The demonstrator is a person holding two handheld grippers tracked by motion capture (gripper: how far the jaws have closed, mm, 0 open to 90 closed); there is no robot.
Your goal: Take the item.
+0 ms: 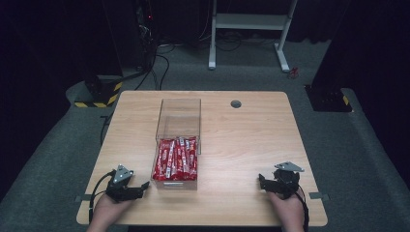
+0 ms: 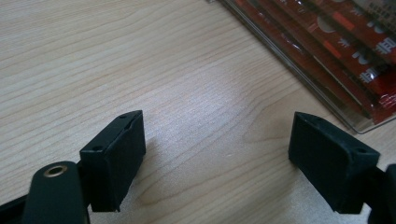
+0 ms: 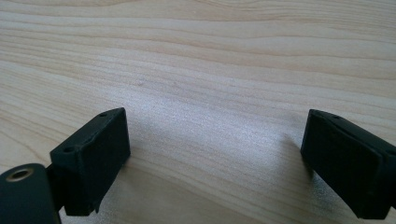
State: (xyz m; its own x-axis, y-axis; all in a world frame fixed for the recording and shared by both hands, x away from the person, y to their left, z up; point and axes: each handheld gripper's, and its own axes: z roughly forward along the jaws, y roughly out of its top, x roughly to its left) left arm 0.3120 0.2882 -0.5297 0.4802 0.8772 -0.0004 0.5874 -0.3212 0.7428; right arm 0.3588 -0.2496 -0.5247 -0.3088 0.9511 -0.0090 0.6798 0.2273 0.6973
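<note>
One wooden desk point(image 1: 241, 145), seen whole from the high view, with one round hole point(image 1: 236, 103) near its far edge at about 12 o'clock. One clear plastic box point(image 1: 178, 116), long and narrow, lying a little left of centre, its far half empty and its near half packed with red packets point(image 1: 176, 158); exact number of packets hard to tell, perhaps six or seven side by side. Two grippers, one per hand: left gripper point(image 1: 141, 185) at about 7 o'clock on the desk, just beside the near left corner of the box but apart from it; right gripper point(image 1: 261, 180) at about 5 o'clock, well apart from the box. Two hands entering from the near edge, left hand point(image 1: 107, 212) and right hand point(image 1: 288, 209). From the left gripper view, left gripper point(image 2: 217, 158) with fingers point(image 2: 114, 161) spread wide over bare wood, holding nothing, box corner point(image 2: 359, 123) and red packets point(image 2: 345, 42) at 1 o'clock. From the right gripper view, right gripper point(image 3: 215, 163) with fingers point(image 3: 91, 156) likewise spread wide and empty, plain wood grain of the desk point(image 3: 210, 60) ahead. Beyond the desk, in the high view alone, grey carpet point(image 1: 367, 145) and a white frame point(image 1: 251, 21).
</note>
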